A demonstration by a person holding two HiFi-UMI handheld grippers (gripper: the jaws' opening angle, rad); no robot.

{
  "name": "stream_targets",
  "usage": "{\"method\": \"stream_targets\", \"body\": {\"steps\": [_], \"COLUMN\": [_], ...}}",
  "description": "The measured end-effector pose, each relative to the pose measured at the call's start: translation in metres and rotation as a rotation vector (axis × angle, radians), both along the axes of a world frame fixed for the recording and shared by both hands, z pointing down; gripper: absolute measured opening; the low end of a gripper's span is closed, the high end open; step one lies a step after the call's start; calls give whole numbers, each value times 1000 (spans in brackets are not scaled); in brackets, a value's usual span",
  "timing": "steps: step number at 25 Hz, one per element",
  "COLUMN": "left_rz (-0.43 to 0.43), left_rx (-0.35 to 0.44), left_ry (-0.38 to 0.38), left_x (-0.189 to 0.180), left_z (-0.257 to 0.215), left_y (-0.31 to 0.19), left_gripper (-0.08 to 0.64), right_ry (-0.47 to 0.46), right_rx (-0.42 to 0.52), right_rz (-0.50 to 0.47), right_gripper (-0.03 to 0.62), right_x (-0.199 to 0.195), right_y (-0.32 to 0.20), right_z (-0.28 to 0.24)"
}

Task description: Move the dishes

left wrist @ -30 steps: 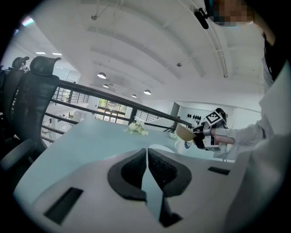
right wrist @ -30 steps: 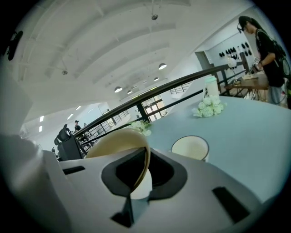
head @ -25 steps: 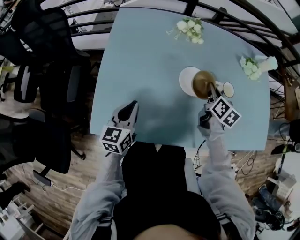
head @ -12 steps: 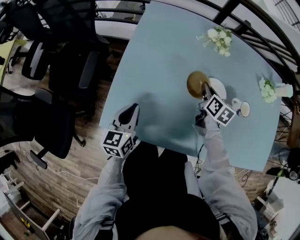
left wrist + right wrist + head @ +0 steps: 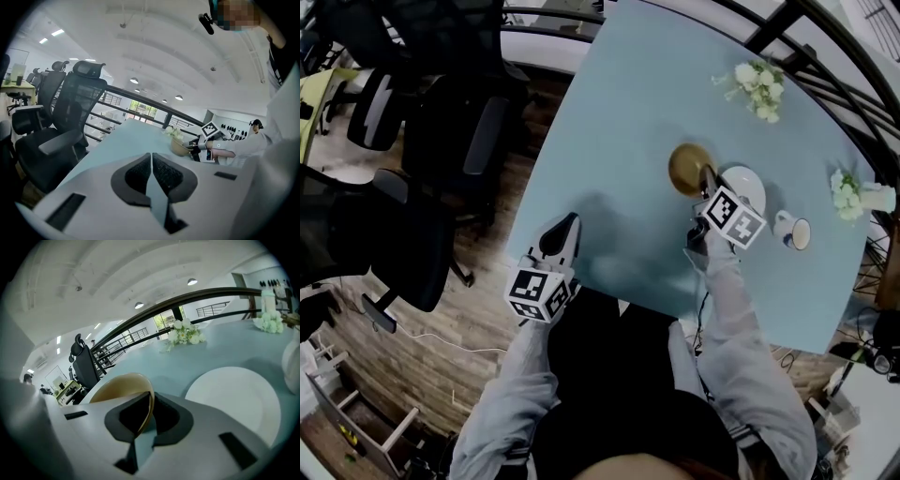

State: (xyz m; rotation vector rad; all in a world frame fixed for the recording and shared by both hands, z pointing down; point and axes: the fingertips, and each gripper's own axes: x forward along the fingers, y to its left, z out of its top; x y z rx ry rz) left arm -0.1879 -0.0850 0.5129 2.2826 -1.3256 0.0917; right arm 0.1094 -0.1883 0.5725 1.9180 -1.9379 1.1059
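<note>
My right gripper is shut on the rim of a tan bowl, holding it above the light blue table, just left of a white plate. In the right gripper view the bowl has its rim pinched between the jaws of the right gripper, and the plate lies to its right. A white mug stands right of the plate. My left gripper hovers at the table's near edge, shut and holding nothing; the left gripper shows its pads together.
Two bunches of white flowers lie at the table's far side. Black office chairs stand left of the table over wooden floor. A dark railing runs behind the table.
The right gripper has carried the bowl leftward off the white plate, which now lies bare to its right. The head view has swung; the left gripper has hardly moved.
</note>
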Motion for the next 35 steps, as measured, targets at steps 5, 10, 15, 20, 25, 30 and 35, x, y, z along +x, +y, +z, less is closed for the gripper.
{"method": "stream_targets", "body": {"steps": [5,10,15,20,25,30,35], "left_rz": [-2,2,5,16,49,107,174], "left_rx": [-4,-11,-8,-1,16,36,44], "left_ry": [2,5,5,5,10,19,33], "left_x": [-2,0,2,5,22,54,94], "left_z": [3,5,5,0,-6,-15,-23], "left_y": [-5,-7,-8,-10,-12,-10,-5], "left_gripper": [24,23,24,25,23,23,25], "right_ry": [34,44,-45,-91,-166,-166,-179], "right_rx": [-24,-36,-15,23,97,156,170], "right_rz": [-5,10,34,38,42,43,82], "right_gripper": [34,35,115,261,351,375,380], "right_x": [-3,-2,-4,-5,0,19,53], "right_y": [-2,-4,-6,-4,6,26,57], "right_z": [5,6,4,-8,-28,-46,-57]}}
